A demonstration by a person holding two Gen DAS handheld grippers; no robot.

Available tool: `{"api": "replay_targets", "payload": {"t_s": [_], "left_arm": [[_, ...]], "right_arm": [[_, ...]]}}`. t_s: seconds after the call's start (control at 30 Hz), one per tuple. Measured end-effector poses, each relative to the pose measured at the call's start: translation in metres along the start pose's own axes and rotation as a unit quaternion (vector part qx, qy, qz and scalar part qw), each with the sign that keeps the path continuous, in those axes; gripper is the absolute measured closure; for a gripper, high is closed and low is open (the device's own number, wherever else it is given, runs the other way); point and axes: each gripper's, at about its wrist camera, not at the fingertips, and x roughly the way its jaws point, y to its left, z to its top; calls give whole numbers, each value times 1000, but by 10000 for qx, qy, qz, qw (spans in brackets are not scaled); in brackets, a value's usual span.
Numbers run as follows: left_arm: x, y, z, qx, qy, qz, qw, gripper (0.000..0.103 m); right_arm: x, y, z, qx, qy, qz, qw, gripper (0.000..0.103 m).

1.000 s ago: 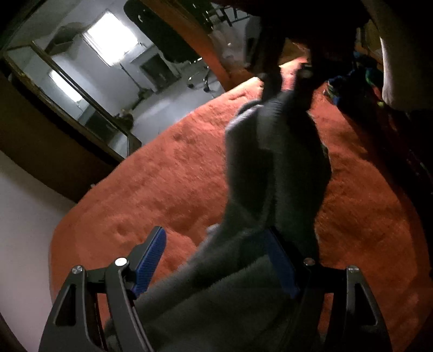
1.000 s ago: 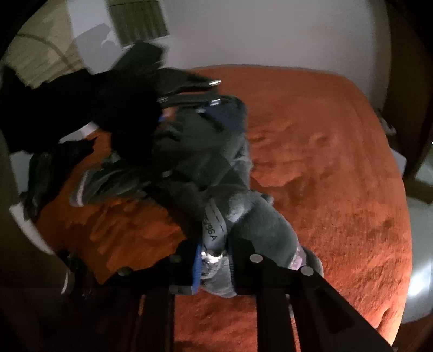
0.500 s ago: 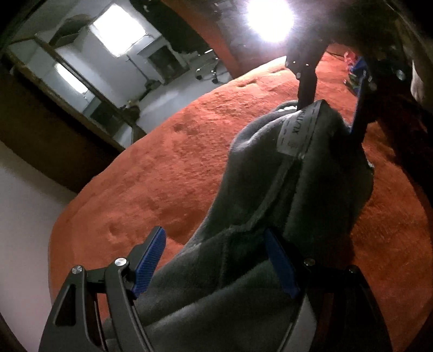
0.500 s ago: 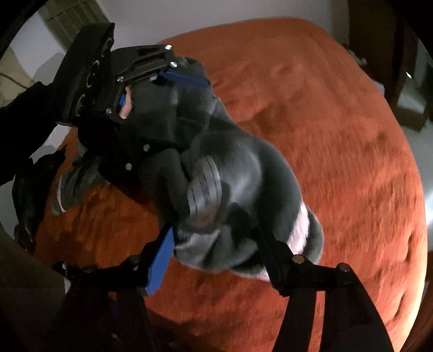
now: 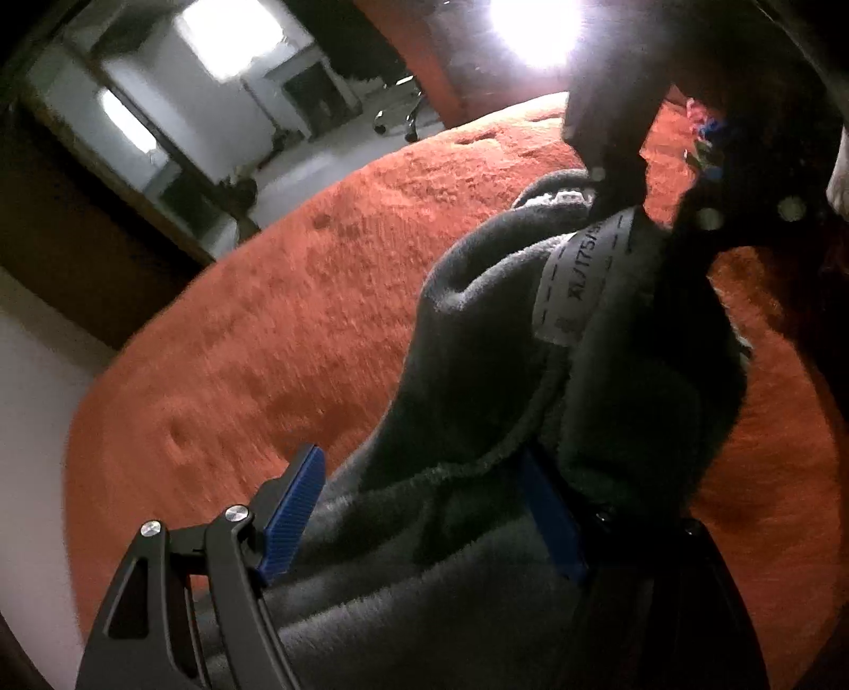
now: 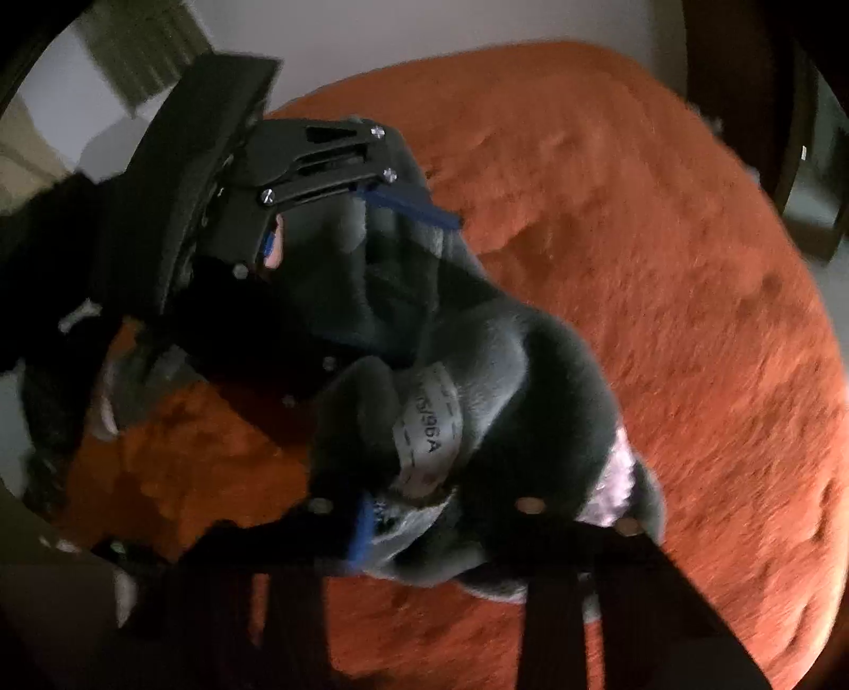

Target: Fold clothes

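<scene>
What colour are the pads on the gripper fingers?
Blue, clearest on the left gripper's ribbed finger pad in the left wrist view.

Both views are dim and grainy, with fisheye bending and dark vignetting at the edges. In the left wrist view a lamp (image 5: 536,29) flares white at the top, and the bright windows (image 5: 233,26) are blown out. The orange bedspread (image 6: 663,276) smears with motion blur; the foreground lies in deep shadow

size label (image 5: 578,281) print partly folded under, blurred
</scene>
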Motion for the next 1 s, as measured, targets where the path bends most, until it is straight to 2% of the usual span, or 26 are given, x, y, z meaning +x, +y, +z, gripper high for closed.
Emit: {"api": "replay_targets", "payload": {"t_s": [0.13, 0.27, 0.43, 0.63, 0.7, 0.73, 0.77, 0.87, 1.0], "left_arm": [[-11, 2, -7, -71, 48, -210, 9997, 29], [-18, -3, -11, 184, 159, -506, 9984, 29], [-19, -17, -9, 627, -30, -336, 9975, 28], [-16, -30, -10, 910, -249, -170, 9954, 30], [-18, -33, -11, 926, -279, -198, 9951, 52], [-20, -35, -13, 891, -289, -189, 9954, 67], [-21, -35, -14, 831, -322, -97, 9960, 76], [-24, -32, -16, 501, -417, 70, 9978, 89], [-41, -5, -22, -521, -675, 278, 9960, 92]], "right_arm": [[-9, 3, -3, -198, -149, -7, 9997, 88], [-19, 4, -2, -262, -355, 266, 9987, 88], [-29, 16, 0, -523, -536, 580, 9955, 88], [-32, 44, -1, -1181, -618, 684, 9887, 89], [-33, 44, -1, -1209, -641, 675, 9883, 89], [-34, 42, -1, -1185, -655, 664, 9886, 89], [-35, 39, -1, -1139, -673, 650, 9891, 89], [-39, 28, 1, -967, -732, 642, 9905, 89], [-39, 22, 2, -897, -769, 416, 9921, 89]]}}
